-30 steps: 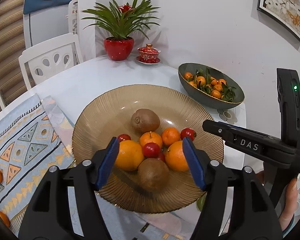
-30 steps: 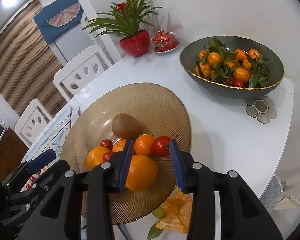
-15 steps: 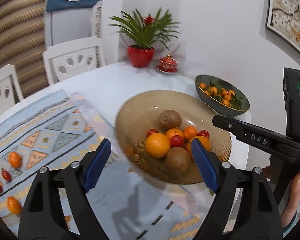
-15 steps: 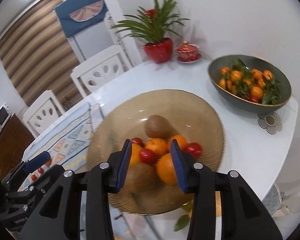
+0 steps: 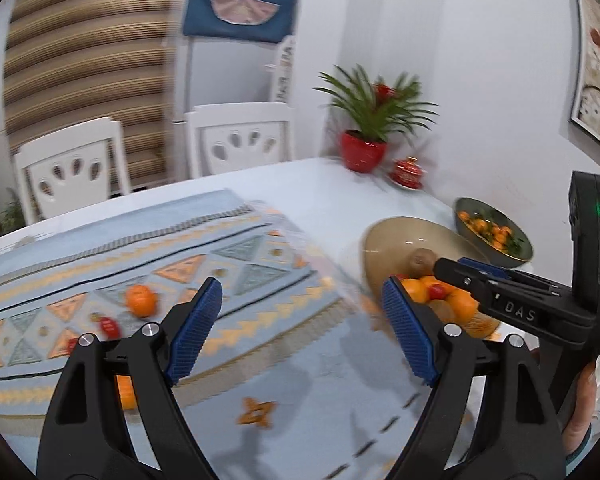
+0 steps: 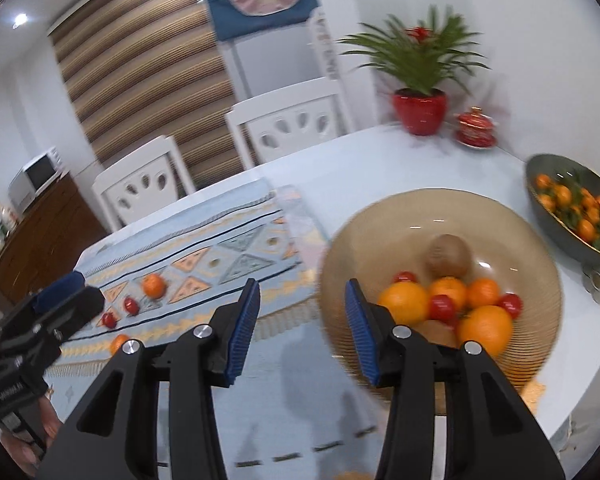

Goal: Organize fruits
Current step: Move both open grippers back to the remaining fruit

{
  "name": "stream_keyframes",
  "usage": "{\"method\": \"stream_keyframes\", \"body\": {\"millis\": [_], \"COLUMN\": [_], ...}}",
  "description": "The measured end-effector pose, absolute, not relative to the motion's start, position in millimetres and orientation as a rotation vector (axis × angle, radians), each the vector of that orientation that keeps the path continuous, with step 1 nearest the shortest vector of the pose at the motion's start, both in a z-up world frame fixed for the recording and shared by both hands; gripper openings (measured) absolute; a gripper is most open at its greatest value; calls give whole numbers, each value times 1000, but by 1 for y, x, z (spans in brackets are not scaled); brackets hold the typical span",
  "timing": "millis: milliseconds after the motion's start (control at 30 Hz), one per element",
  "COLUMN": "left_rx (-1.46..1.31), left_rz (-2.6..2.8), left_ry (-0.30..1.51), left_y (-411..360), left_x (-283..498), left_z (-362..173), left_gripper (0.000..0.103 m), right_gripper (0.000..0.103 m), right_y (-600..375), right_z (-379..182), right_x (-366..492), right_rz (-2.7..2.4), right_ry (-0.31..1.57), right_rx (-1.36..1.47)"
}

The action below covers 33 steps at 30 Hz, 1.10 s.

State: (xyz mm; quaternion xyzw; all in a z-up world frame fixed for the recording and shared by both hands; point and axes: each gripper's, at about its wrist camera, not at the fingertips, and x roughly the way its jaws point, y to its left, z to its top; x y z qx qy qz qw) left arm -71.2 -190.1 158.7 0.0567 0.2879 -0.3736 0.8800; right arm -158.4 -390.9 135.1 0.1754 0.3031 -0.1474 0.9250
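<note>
Both grippers empty: left gripper (image 5: 302, 326) spread wide, right gripper (image 6: 302, 326) moderately open. Step in hand, probably (frames blurred): fetching loose fruit. Next: left descends over the mandarin (image 5: 141, 300) on the patterned cloth (image 5: 236, 264), closes, carries it to the amber bowl (image 6: 380, 232).

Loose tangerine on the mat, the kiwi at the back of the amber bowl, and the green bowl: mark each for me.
loose tangerine (image 5: 141, 300), left wrist view, middle of its skin
kiwi (image 6: 449, 257), right wrist view, its top
green bowl (image 6: 556, 236), right wrist view, outer wall

Counting two bowls: one amber bowl (image 6: 440, 196), one green bowl (image 6: 560, 164). Seeing four oranges (image 6: 404, 304), three tomatoes (image 6: 442, 307), two kiwis (image 6: 449, 256) inside amber. Spotting two loose oranges (image 6: 154, 286), two loose tomatoes (image 6: 131, 306) on one cloth (image 6: 220, 248). Noting two chairs (image 6: 292, 120), one plant (image 6: 420, 60).
</note>
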Motion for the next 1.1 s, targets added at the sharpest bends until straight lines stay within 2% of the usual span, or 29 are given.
{"method": "stream_keyframes", "body": {"millis": [300,533,967,1100], "left_rx": [13,-132,-3,52], "left_rz": [-549,-489,-663,-632], "left_ry": [591,668,828,861], "left_y": [-81,-20,-69,-81], "left_x": [-18,20,26,26], "left_z": [166,136,42,30], "left_gripper": [82,82,82,82], "right_gripper": [44,44,43,43], "right_y": [-323,-278,-239,-236], "right_z": [129,115,49,33], "right_x": [-100,-49,70,86], "right_rz": [-185,-96,32,52], "right_ry": [674,709,829,831], "right_rx": [260,215,241,246]}}
